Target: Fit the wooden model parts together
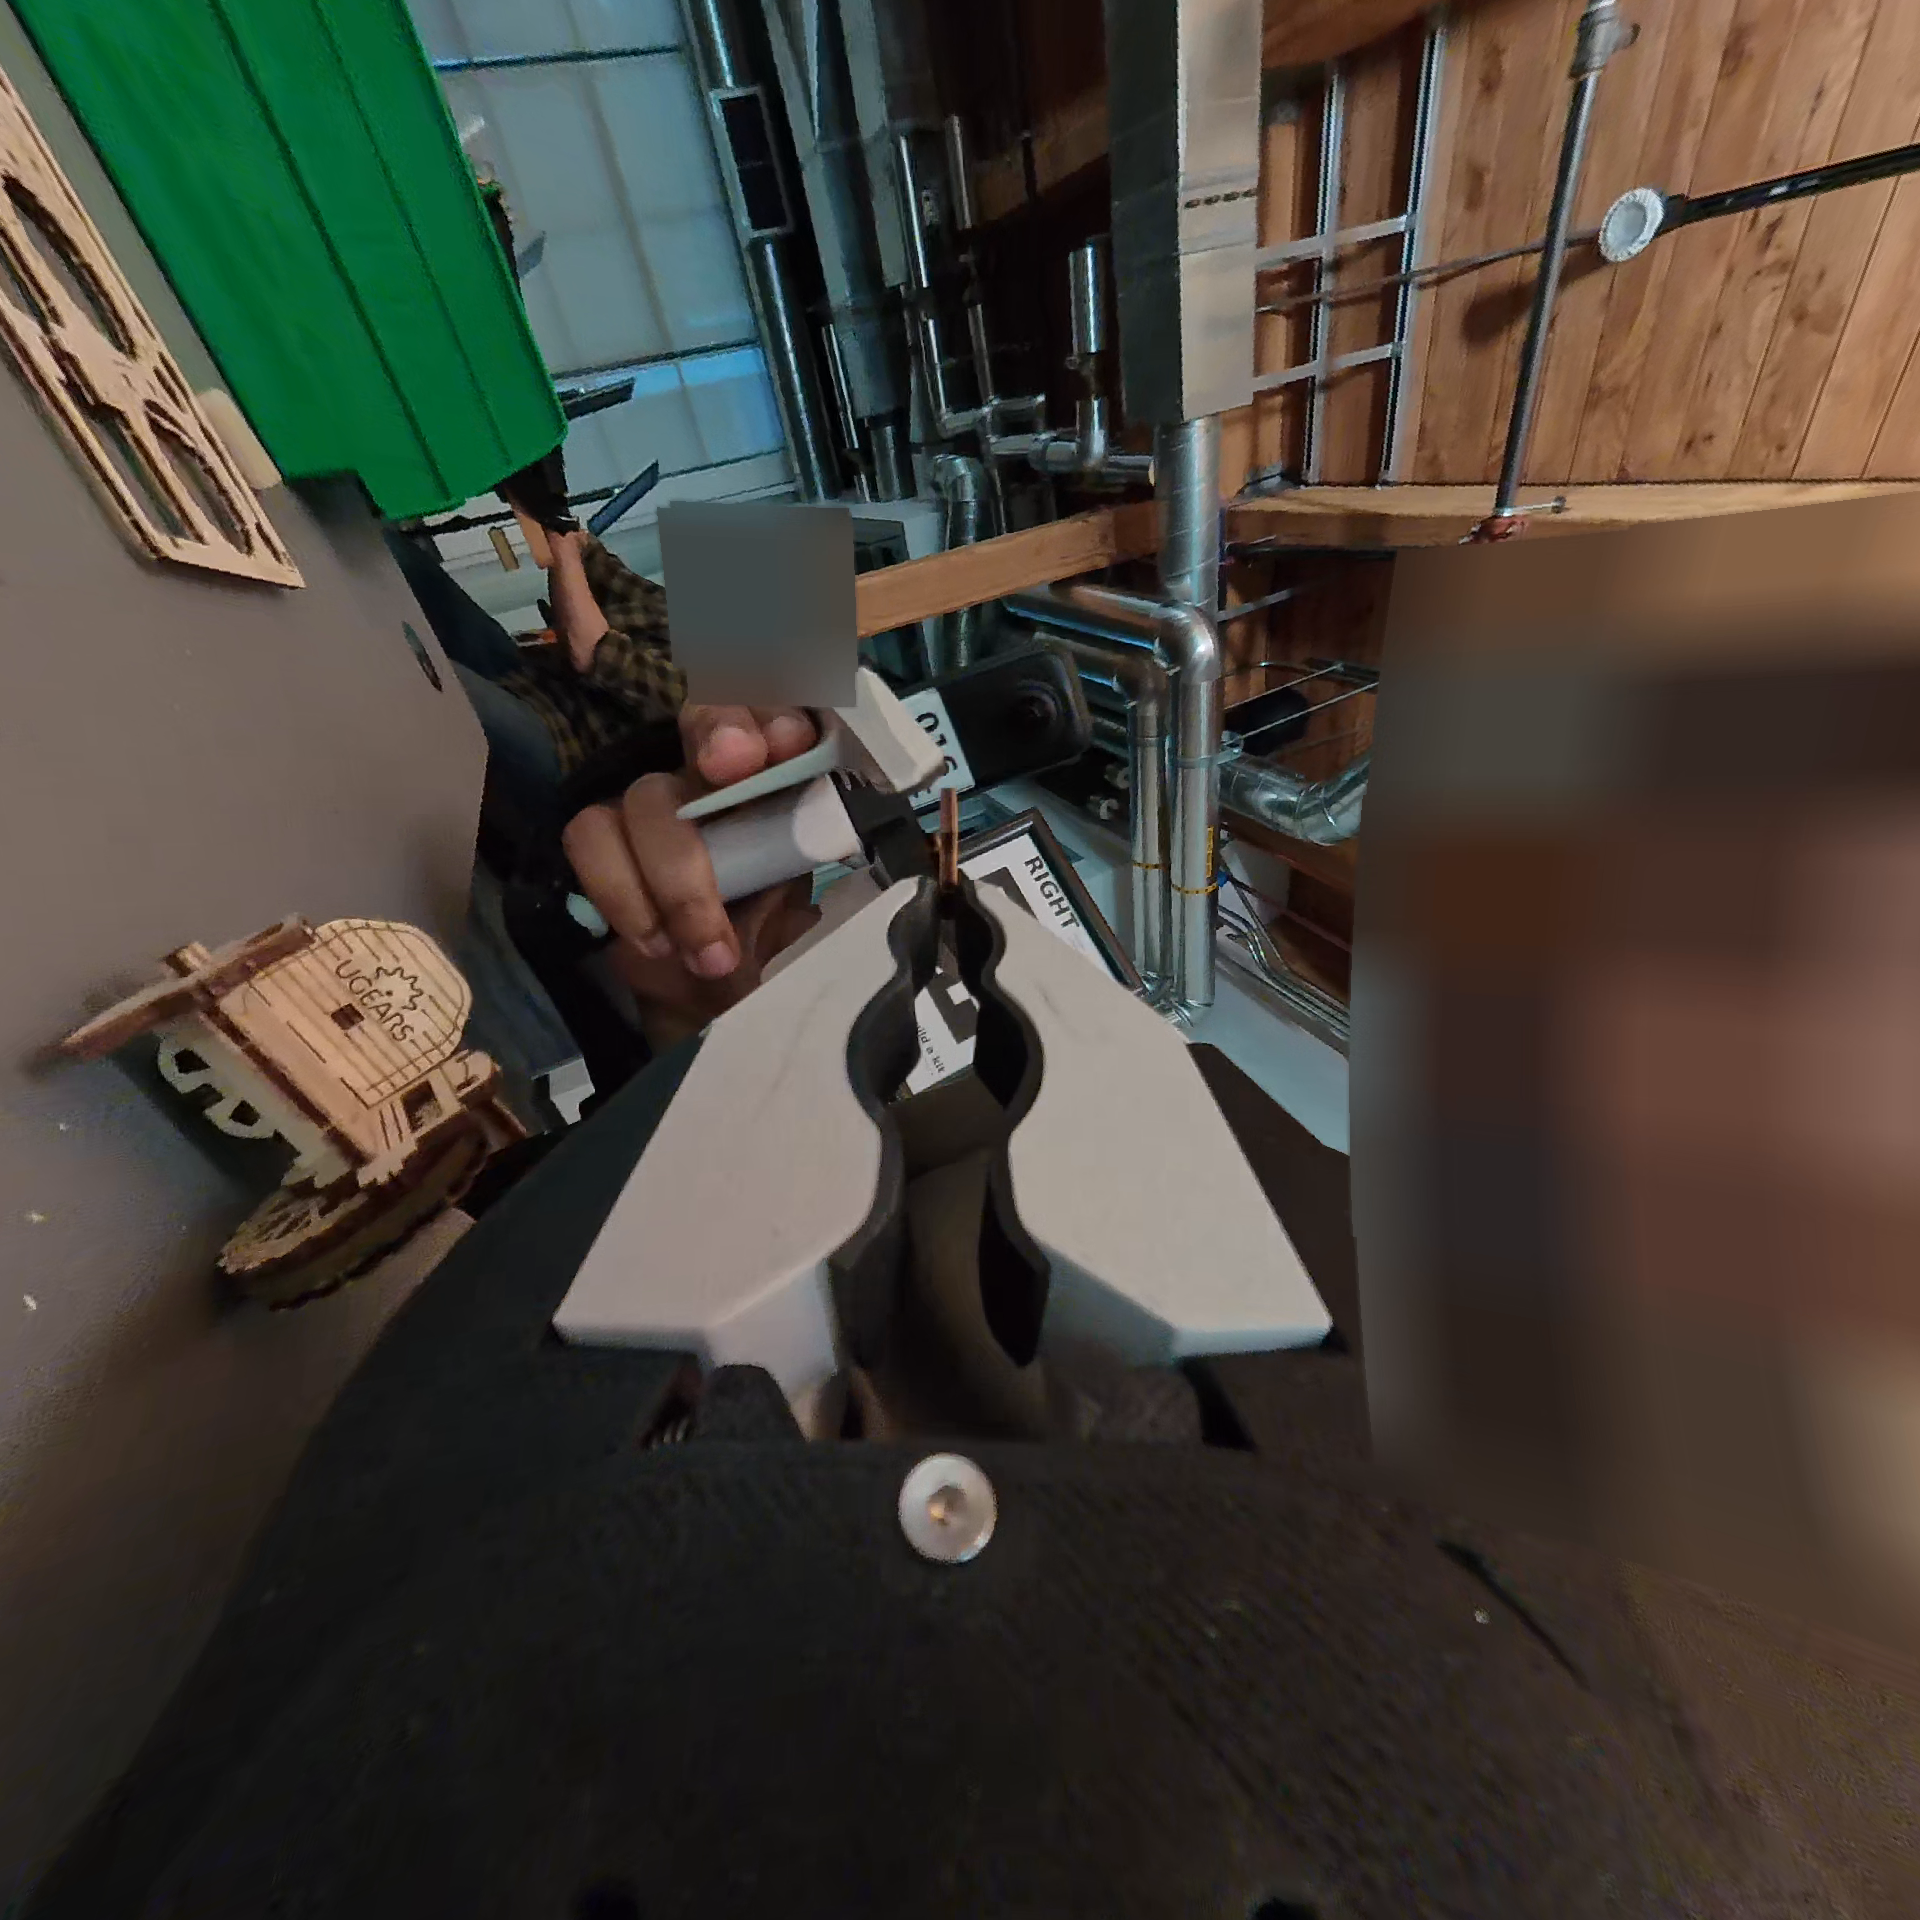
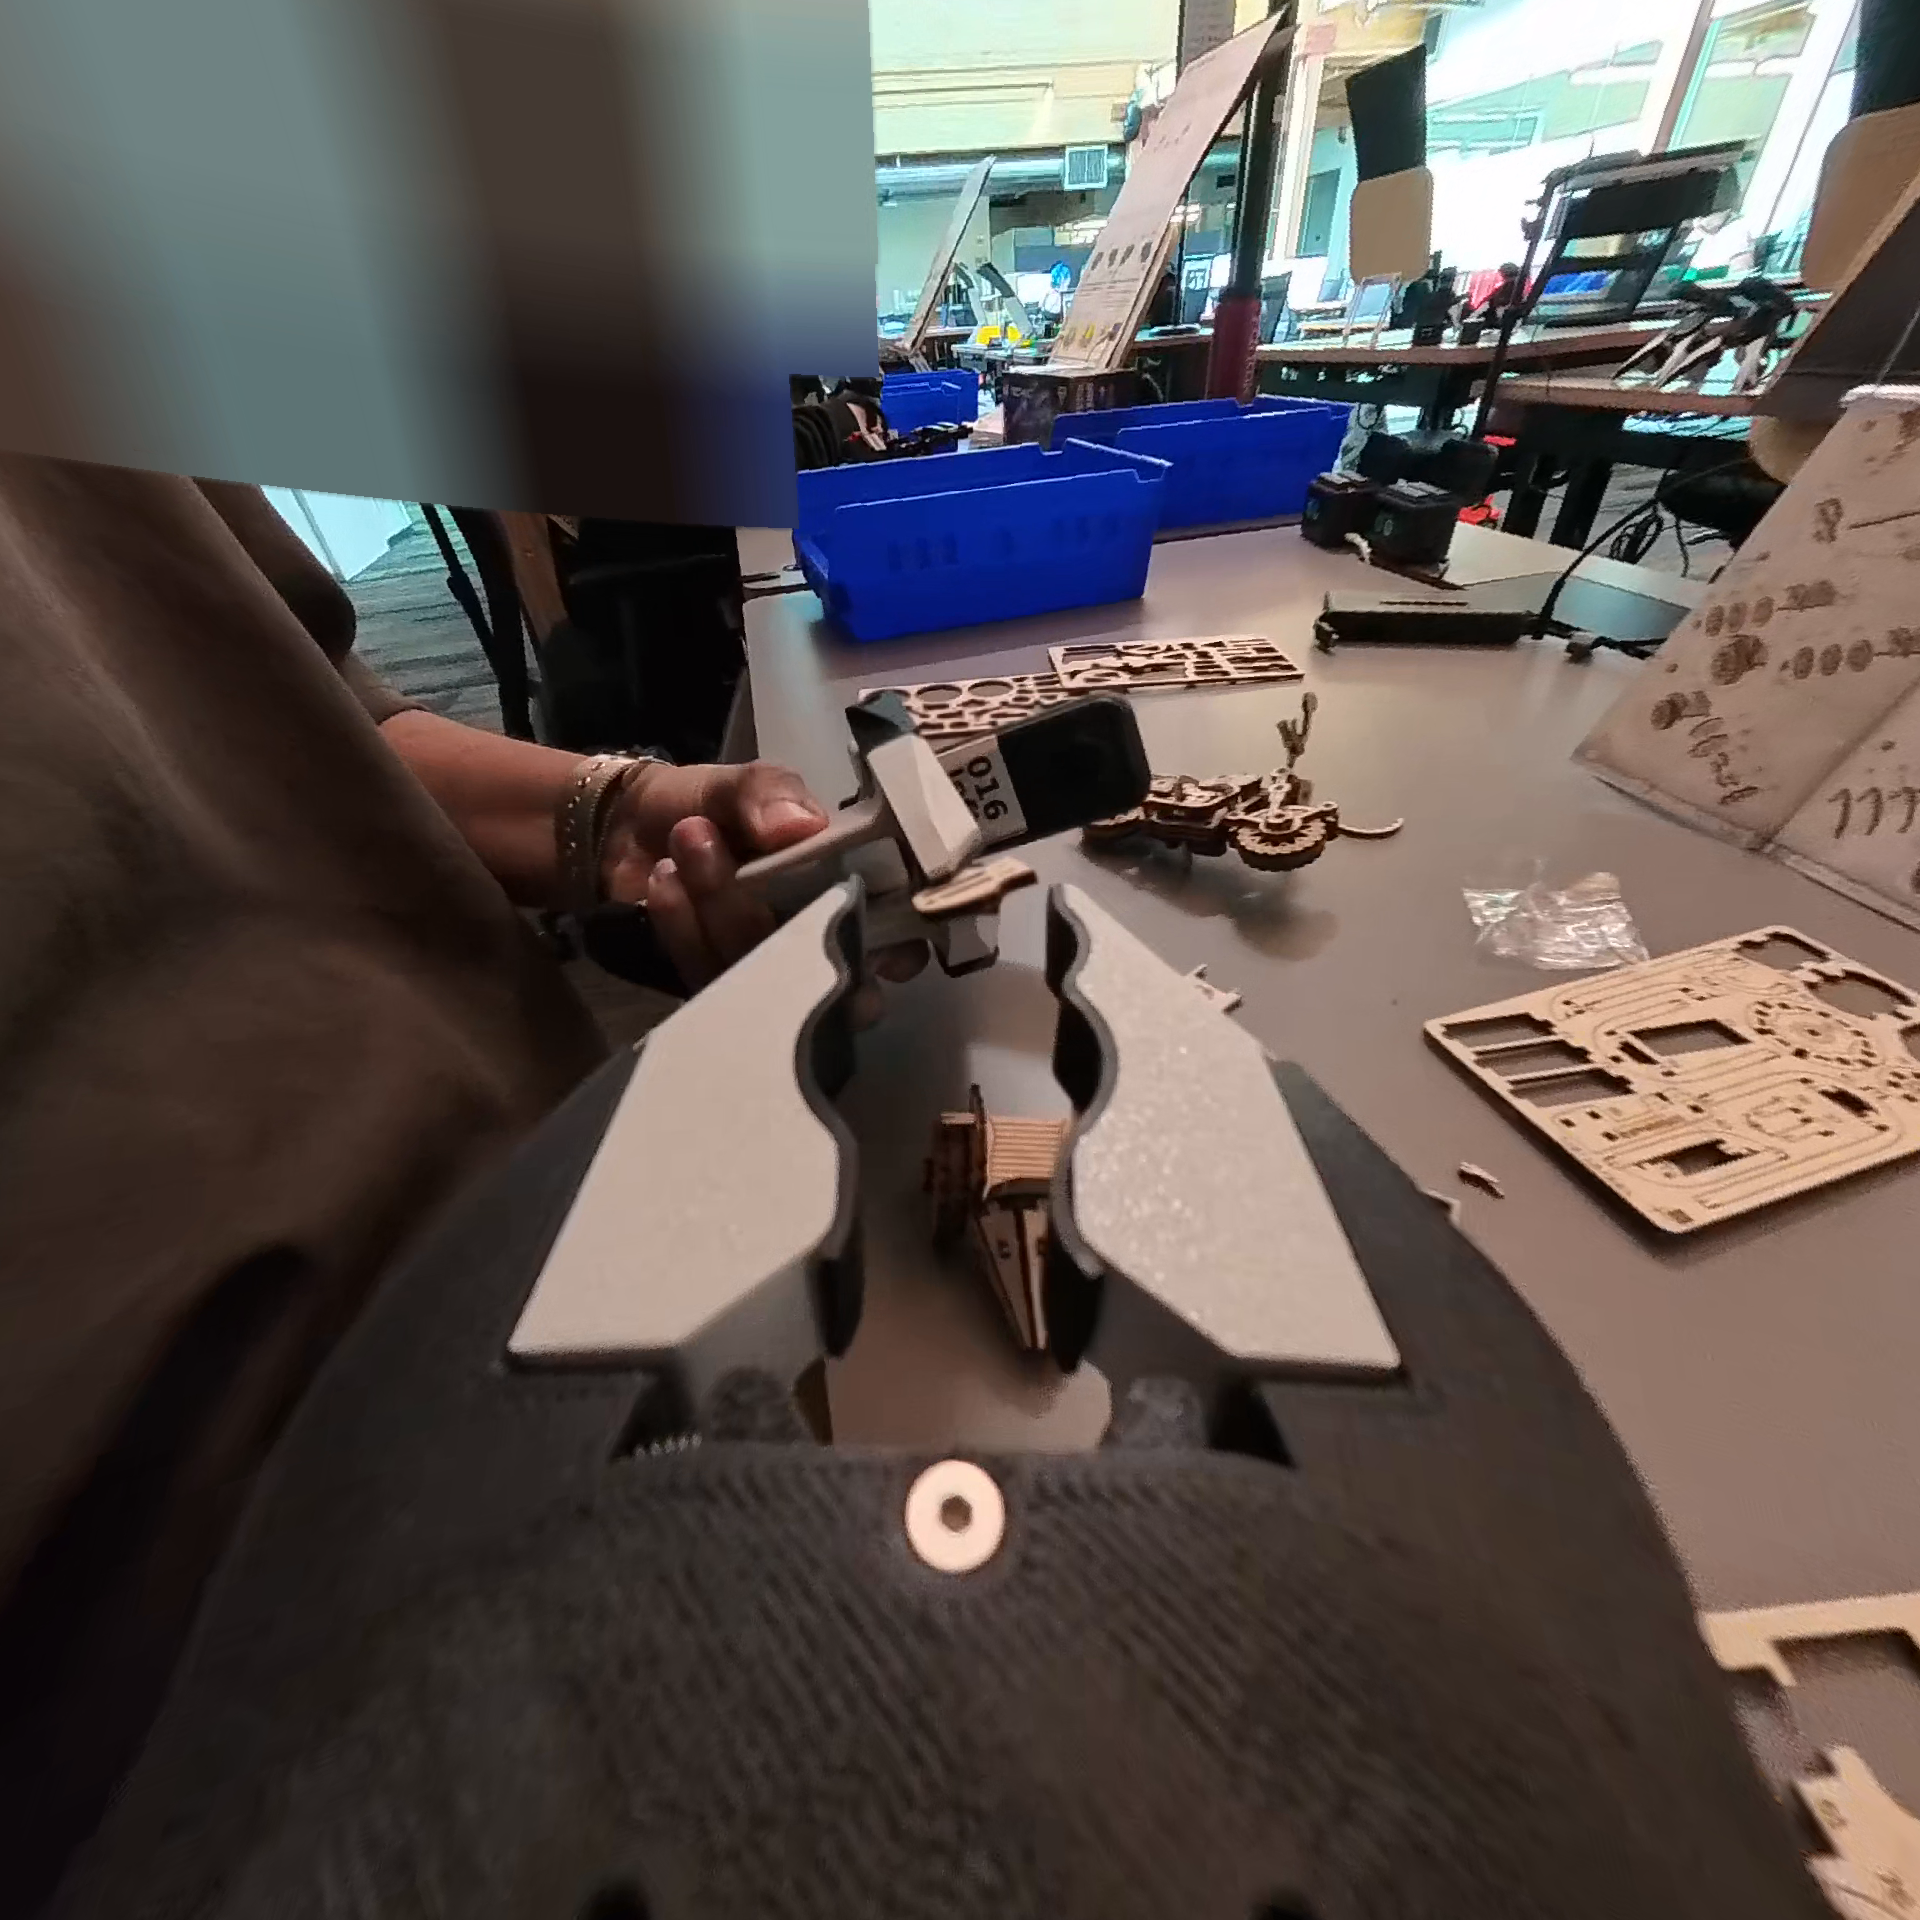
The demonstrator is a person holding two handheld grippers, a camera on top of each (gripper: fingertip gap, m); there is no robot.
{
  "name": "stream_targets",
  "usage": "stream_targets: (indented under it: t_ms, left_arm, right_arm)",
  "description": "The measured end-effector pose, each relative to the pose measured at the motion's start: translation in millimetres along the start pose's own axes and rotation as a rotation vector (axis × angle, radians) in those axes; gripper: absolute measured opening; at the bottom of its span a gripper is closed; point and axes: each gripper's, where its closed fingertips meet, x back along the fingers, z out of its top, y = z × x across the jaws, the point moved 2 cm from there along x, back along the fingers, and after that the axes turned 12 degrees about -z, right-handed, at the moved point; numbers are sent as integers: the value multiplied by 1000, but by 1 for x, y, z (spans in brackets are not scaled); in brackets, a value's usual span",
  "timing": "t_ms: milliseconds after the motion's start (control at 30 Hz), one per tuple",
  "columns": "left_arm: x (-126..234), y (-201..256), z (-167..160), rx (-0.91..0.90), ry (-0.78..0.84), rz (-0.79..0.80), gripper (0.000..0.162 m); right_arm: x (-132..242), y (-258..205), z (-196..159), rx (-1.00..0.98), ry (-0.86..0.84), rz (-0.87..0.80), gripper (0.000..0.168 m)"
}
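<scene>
1. The left gripper [image 1: 945, 902] is closed at its tips on a small flat wooden piece [image 1: 948, 831], held up in the air away from the grey table [image 2: 1403, 966].
2. The right gripper [image 2: 951, 914] stands open with nothing in it, above a small wooden house model [image 2: 1003, 1195] on the table.
3. The step looks like bringing the piece to a model; next, the open jaws likely need to steady that model so the piece can be pressed in.
4. Two blue bins [image 2: 987, 540] sit at the table's far edge; what they hold cannot be seen.
5. Cut-out wooden sheets [image 2: 1683, 1070] and a wooden motorbike model [image 2: 1247, 810] lie nearby.
</scene>
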Motion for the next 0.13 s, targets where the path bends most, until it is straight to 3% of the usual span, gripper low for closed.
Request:
stream_targets:
  t_ms: [33,133]
  left_arm:
    - [0,-1,-1,3,-2,1,0]
    - [-1,0,-1,7,2,-8,0]
  right_arm:
    - [-1,-1,0,-5,-1,6,31]
    - [0,2,2,-7,2,-18,20]
